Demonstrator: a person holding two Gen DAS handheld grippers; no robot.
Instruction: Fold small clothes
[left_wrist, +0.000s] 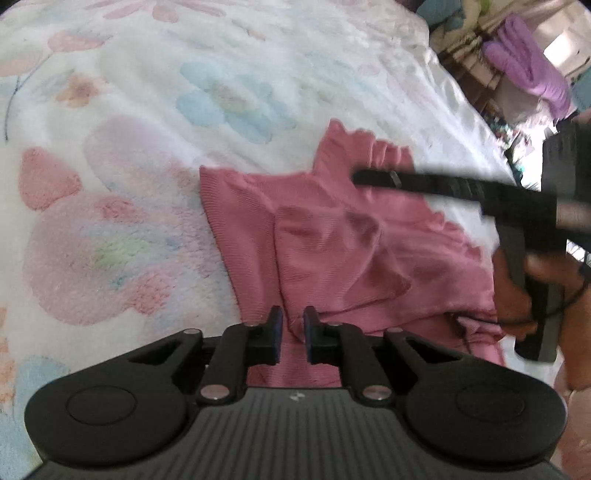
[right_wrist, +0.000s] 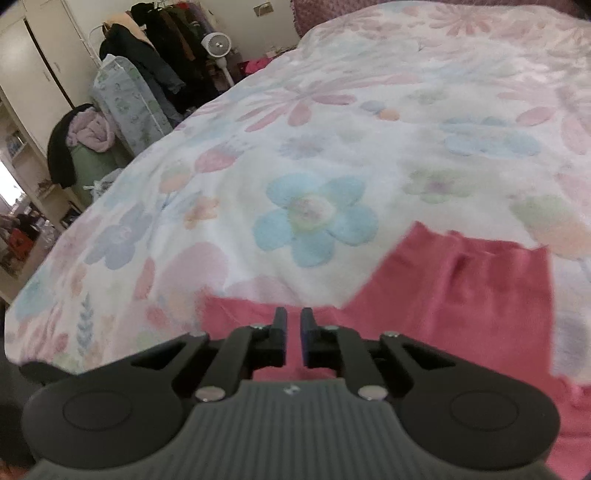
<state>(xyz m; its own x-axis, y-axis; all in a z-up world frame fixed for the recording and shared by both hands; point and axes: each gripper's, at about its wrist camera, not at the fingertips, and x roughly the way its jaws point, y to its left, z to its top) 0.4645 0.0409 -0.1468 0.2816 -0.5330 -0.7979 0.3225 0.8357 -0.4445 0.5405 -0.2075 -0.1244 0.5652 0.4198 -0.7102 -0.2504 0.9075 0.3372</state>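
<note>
On the flowered bedspread (left_wrist: 122, 92) lies the pink garment (left_wrist: 332, 240), rumpled, with one flap doubled over its middle and a frilled edge at the far side. The left gripper (left_wrist: 293, 334) hovers low over the near hem, its jaws a little apart with a ridge of pink cloth rising between them — whether the pads press it I cannot tell. The right gripper (right_wrist: 293, 338) has its jaws nearly pressed together; nothing shows between them.

To fold well, I judge, each gripper should take a corner of one edge, lift only enough to clear the wrinkles, and carry it straight across so the edges meet.

The left wrist view alone shows the right gripper's closed fingers (left_wrist: 376, 179) reaching over the frilled edge — blurred — and the person's hand (left_wrist: 513, 291). The right wrist view alone shows the garment's flat far part (right_wrist: 461, 288) and a fan (right_wrist: 218, 45) beyond the bed.
</note>
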